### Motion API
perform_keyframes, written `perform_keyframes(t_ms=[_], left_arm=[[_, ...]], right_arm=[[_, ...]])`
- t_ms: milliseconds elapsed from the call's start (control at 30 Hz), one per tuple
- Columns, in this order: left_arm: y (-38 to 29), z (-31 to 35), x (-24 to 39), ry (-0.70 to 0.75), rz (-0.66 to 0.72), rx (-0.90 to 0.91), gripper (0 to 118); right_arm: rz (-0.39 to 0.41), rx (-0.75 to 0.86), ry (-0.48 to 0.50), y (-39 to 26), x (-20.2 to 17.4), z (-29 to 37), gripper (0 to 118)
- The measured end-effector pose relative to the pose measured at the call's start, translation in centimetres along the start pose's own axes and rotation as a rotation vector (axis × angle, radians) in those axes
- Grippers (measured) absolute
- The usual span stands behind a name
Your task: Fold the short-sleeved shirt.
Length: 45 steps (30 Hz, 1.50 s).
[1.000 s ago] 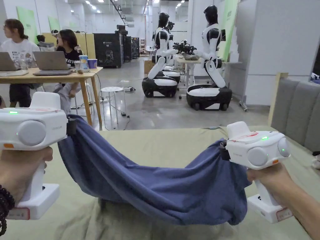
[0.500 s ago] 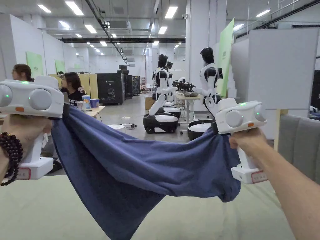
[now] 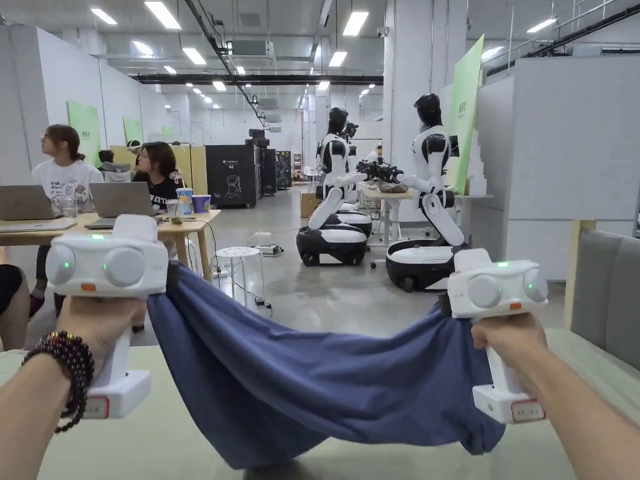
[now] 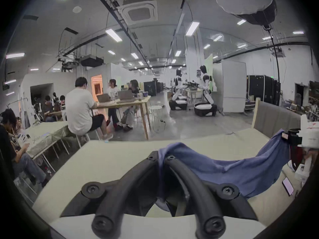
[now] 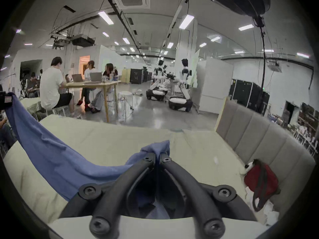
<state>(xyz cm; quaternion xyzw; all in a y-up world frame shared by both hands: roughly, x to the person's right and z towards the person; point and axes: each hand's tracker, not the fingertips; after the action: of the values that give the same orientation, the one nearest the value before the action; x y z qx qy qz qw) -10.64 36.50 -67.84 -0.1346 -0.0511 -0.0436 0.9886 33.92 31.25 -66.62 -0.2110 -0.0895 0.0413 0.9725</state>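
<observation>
We hold the blue short-sleeved cotton shirt (image 3: 300, 381) stretched in the air between both claws, above the pale green padded counter (image 3: 175, 437). Our left claw (image 4: 161, 158) is clenched on one bunched edge, our right claw (image 5: 157, 157) clenched on the other. The cloth sags in the middle, its lowest fold hanging near the counter surface.
</observation>
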Motion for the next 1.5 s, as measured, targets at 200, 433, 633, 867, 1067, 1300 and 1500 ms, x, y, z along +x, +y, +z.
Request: perform_keyframes(t_ms=[200,433,633,867,1067,1300,1500], left_arm=[[-9.9,-3.0,1.4,-0.049,-0.01,-0.16,2],[-15.0,-2.1,0.8,-0.072,0.009,-0.198,2],[-20.0,4.1,-0.5,-0.131,0.0,-0.214,2],[-28.8,12.2,-2.5,-0.146,0.053,-0.305,2],[-33.1,19.0,-2.8,-0.171,0.001,-0.329,2],[-35.3,24.1,-2.9,-0.192,-0.051,-0.342,2],[-36.5,23.7,-2.0,-0.185,-0.087,-0.362,2]], right_arm=[[0.027,-0.189,-0.013,-9.7,-0.5,-4.8,4],[-0.001,-0.199,0.004,-13.9,0.1,-4.2,4],[0.061,-0.2,0.049,-18.7,0.0,1.4,4],[0.187,-0.254,0.074,-25.8,-0.7,6.0,4],[0.17,-0.259,0.087,-28.3,-0.3,10.5,4],[0.152,-0.284,0.107,-31.5,0.8,14.8,4],[0.153,-0.31,0.102,-33.5,1.1,15.1,3]])
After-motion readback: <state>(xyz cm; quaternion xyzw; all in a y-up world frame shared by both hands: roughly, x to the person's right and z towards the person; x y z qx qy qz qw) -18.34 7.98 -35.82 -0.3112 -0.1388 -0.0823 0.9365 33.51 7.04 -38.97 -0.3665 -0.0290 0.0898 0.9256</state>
